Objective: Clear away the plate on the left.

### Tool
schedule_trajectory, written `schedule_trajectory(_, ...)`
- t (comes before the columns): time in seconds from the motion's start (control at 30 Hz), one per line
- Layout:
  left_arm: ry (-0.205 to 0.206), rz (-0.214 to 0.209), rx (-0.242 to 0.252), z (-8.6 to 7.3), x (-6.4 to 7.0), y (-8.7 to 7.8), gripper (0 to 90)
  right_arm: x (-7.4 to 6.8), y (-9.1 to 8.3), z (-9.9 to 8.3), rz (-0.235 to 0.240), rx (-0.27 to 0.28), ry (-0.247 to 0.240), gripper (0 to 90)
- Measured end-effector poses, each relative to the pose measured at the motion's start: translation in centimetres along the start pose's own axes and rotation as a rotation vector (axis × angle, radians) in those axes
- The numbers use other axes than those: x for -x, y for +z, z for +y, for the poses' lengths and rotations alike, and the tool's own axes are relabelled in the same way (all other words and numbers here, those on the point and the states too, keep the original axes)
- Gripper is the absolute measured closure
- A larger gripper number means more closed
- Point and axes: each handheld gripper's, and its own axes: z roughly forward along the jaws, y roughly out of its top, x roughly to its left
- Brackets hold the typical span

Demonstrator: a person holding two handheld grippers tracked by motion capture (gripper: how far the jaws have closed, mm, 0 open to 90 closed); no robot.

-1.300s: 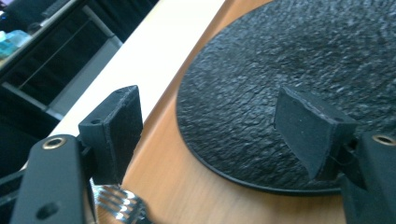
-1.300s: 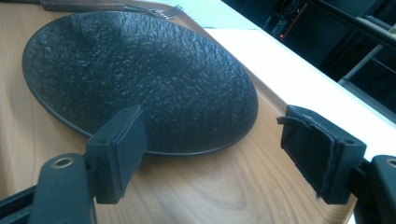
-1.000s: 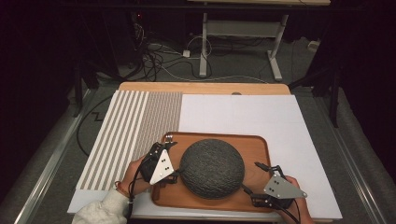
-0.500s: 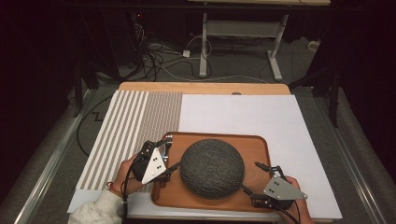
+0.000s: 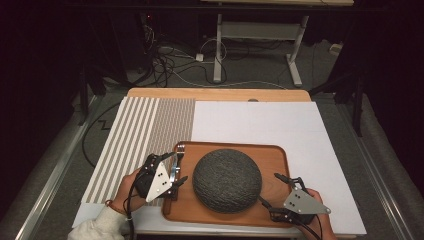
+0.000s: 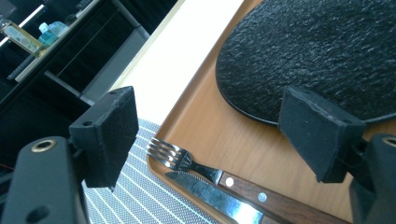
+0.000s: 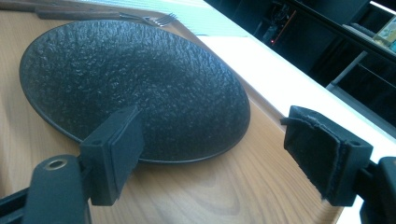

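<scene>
A wooden tray [image 5: 280, 160] is lying on the near part of the surface [image 5: 260, 120], partly over a striped placemat [image 5: 145, 130] at the left. A dark, rough-textured round plate [image 5: 227, 180] is sitting in the middle of the tray. A fork [image 6: 187, 161] and a knife [image 6: 210, 196], both with wooden handles, are lying side by side along the tray's left edge, the knife on the outer side.

The left gripper [image 5: 176, 167] is hovering over the tray's left edge, its fingers [image 6: 105, 135] spreading wide and holding nothing, with the fork and knife showing between them in the left gripper view. The right gripper [image 5: 272, 192] is hanging at the tray's near right corner, its fingers [image 7: 114, 151] also standing well apart and empty, just beside the plate's near rim.
</scene>
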Motion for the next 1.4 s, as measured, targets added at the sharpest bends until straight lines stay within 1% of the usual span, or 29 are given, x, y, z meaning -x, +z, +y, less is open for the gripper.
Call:
schedule_trajectory(0.1,0.003,0.002,-0.003,-0.2,0.1,-0.2,19.2,0.1,0.0,0.0,-0.003,0.001,0.002,20.7)
schedule_trajectory(0.37,-0.005,0.011,-0.005,-1.2,0.1,-0.8,18.6,0.2,-0.3,-0.2,-0.017,0.000,0.008,20.7)
schedule_trajectory(0.5,-0.007,0.007,-0.008,-1.6,0.1,-1.0,18.6,0.2,-0.4,-0.3,-0.020,-0.002,0.012,20.7)
schedule_trajectory(0.8,-0.043,0.028,-0.002,-3.1,0.1,-1.9,17.6,0.5,-0.6,-0.4,-0.036,0.000,0.031,20.7)
schedule_trajectory(0.93,-0.048,0.041,-0.002,-3.7,0.2,-2.2,17.6,0.5,-0.7,-0.4,-0.041,0.001,0.034,20.7)
schedule_trajectory(1.0,-0.056,0.047,0.001,-4.1,0.3,-2.4,15.9,0.6,-0.7,-0.4,-0.043,0.001,0.038,20.7)
schedule_trajectory(1.1,-0.073,0.040,-0.002,-4.5,0.3,-2.6,15.9,0.6,-0.8,-0.4,-0.045,0.001,0.038,20.7)
schedule_trajectory(1.2,-0.080,0.039,-0.007,-4.9,0.3,-2.7,15.9,0.7,-0.9,-0.5,-0.049,0.000,0.040,20.7)
schedule_trajectory(1.33,-0.103,0.045,-0.008,-5.4,0.3,-2.8,15.9,0.8,-1.1,-0.6,-0.054,0.000,0.044,20.7)
schedule_trajectory(1.4,-0.107,0.049,-0.019,-5.8,0.3,-2.8,15.9,0.8,-1.1,-0.6,-0.054,-0.001,0.044,20.7)
